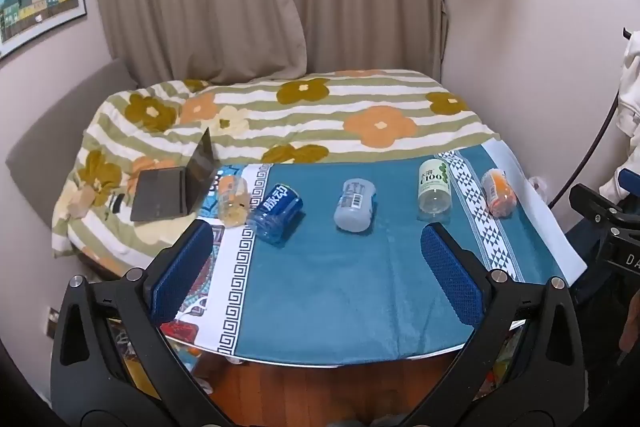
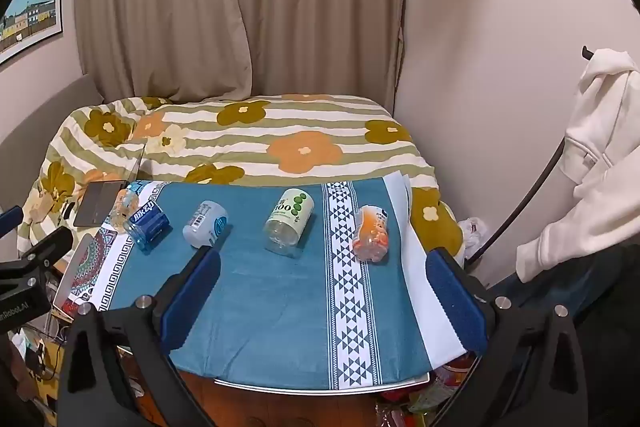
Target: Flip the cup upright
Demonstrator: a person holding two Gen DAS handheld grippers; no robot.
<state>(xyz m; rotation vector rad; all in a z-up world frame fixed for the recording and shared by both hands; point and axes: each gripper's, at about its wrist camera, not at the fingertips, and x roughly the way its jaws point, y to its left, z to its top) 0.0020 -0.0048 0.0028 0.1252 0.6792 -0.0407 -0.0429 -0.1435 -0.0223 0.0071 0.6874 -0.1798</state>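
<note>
While both fingers gape empty, five cups point(image 1: 354, 205) lie sideways, hoodie point(image 2: 592, 155) in right view only.

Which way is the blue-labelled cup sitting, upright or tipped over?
Tipped over. The blue-labelled cup lies on its side on the teal cloth, its label sideways, in both views.

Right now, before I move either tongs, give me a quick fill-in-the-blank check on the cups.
1. The cups on the teal cloth number ____.
2. The blue cup, grey cup, green-label cup and orange cup all lie on their ____.
3. Left tongs and right tongs are both ____.

Missing words: five; sides; open
</note>
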